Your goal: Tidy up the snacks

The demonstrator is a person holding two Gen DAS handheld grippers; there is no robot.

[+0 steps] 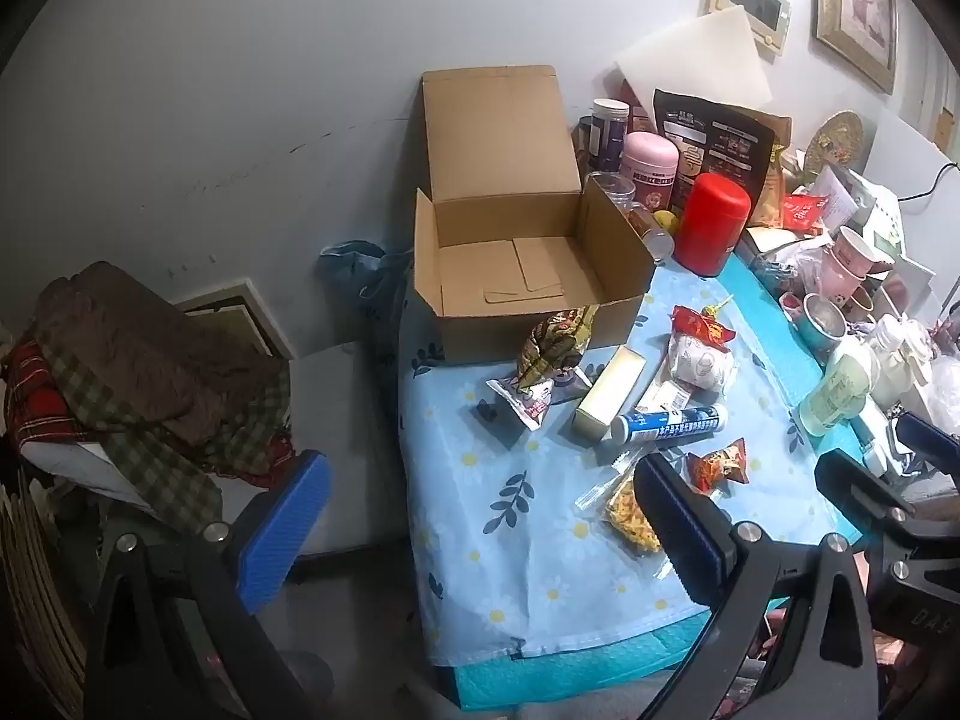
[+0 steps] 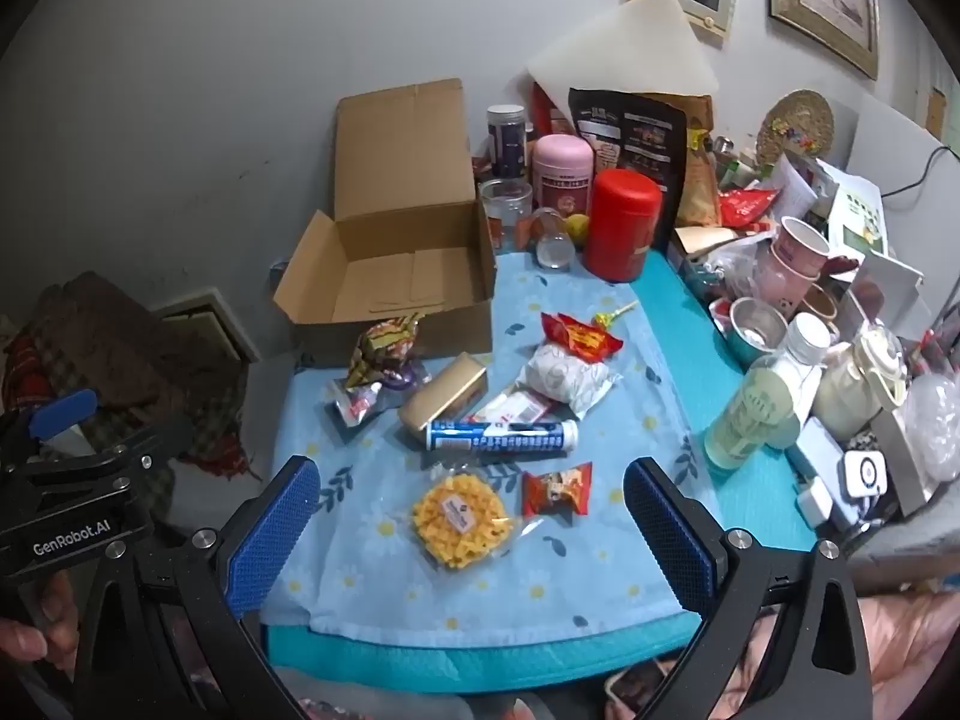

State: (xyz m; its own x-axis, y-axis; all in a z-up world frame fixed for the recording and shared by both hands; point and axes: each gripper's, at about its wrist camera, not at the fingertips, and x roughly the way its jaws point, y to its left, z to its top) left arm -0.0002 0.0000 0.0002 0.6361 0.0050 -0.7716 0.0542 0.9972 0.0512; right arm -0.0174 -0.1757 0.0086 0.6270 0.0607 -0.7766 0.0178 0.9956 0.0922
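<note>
Just snacks (image 2: 462, 513) between right gripper (image 2: 471, 531) fingers

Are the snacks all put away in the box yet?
Not yet. The cardboard box looks empty. Both grippers, left and right, are open and hold nothing. The yellow snack disc, blue tube and other packets lie on the tablecloth.

On my left gripper (image 2: 63, 420), at nine o'clock in my right wrist view, white letters on the black body read "GenRobot.AI". At four o'clock in my left wrist view, my right gripper (image 1: 918, 450) shows "DAS" on its body. Print on the snack wrappers is too small to read.
</note>
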